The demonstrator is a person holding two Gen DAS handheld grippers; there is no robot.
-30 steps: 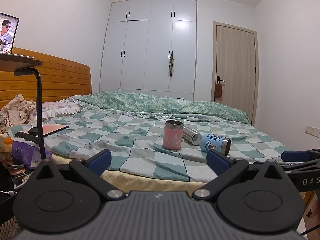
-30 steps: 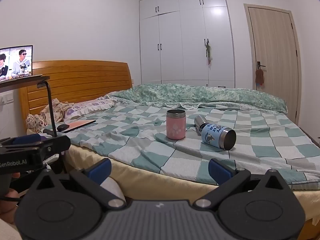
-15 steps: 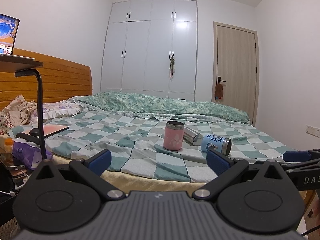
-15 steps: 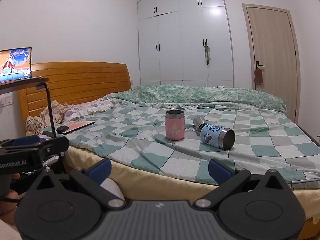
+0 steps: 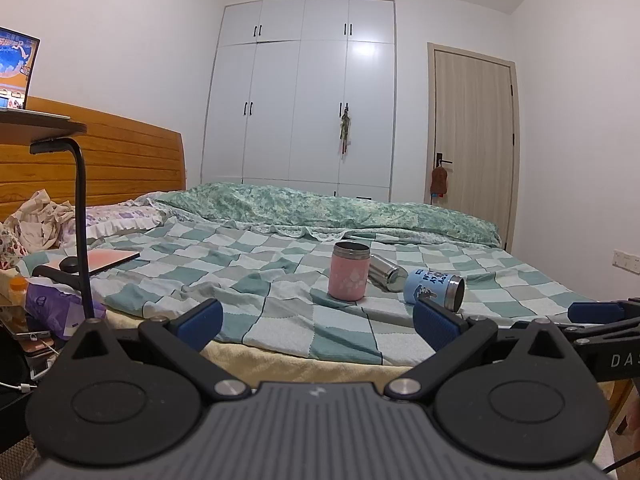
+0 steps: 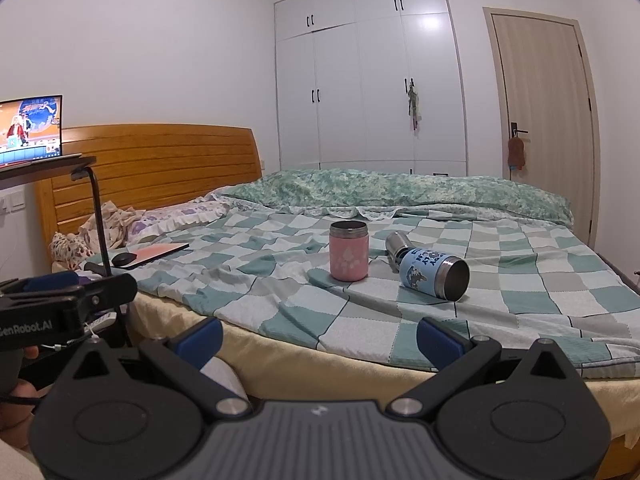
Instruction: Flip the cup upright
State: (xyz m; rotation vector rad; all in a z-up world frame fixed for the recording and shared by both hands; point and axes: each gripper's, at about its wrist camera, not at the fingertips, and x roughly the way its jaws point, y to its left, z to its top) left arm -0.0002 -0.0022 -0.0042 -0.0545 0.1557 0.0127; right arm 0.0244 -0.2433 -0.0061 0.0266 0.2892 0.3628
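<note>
Blue cup (image 6: pixel 434 276) lies sideways beside upright pink cup (image 6: pixel 348 251)

Both wrist views face the bed (image 5: pixel 280 280) from its near edge.

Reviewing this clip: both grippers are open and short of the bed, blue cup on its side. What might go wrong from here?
1. The blue cup lies on its side on the soft checked blanket; a nudge may roll it, or it may tip once stood up.
2. The steel cup lies right behind it and the pink cup stands close by, so the open right gripper may bump either.
</note>
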